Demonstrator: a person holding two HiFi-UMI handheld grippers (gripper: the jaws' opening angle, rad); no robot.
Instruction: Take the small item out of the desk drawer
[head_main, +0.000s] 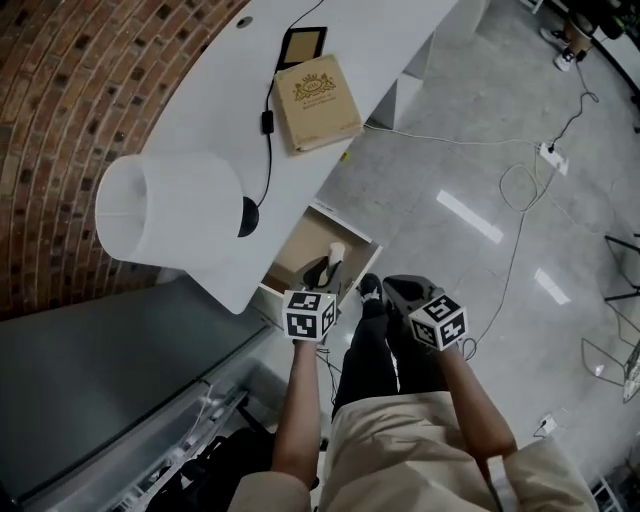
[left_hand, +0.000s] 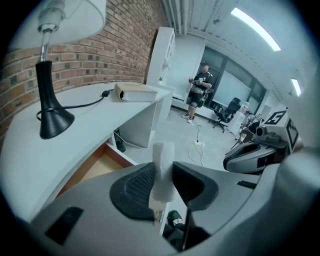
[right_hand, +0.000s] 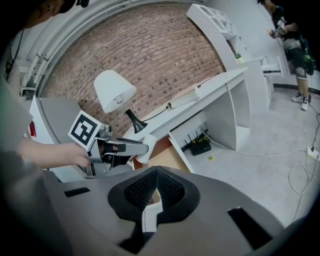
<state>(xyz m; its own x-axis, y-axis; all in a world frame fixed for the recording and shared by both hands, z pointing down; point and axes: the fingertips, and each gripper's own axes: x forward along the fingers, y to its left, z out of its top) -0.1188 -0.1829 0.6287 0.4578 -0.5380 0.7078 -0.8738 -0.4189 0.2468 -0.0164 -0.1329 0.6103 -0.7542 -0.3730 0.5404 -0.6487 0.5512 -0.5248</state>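
A small white item (head_main: 336, 250) stands upright between the jaws of my left gripper (head_main: 330, 268), just above the open desk drawer (head_main: 350, 225). In the left gripper view both pads press on the item (left_hand: 162, 167), and the drawer's wooden inside (left_hand: 95, 167) lies below to the left. The right gripper view shows the left gripper (right_hand: 142, 150) holding the item (right_hand: 145, 154) over the drawer (right_hand: 167, 156). My right gripper (head_main: 398, 290) hangs to the right of the drawer. Its jaws (right_hand: 156, 172) are shut with nothing between them.
On the white desk (head_main: 390, 40) stand a lamp (head_main: 165, 215) with a black cord, a tan book (head_main: 317, 102) and a dark tablet (head_main: 301, 45). A brick wall (head_main: 80, 80) runs behind. Cables (head_main: 520, 190) trail over the grey floor. The person's legs are below the grippers.
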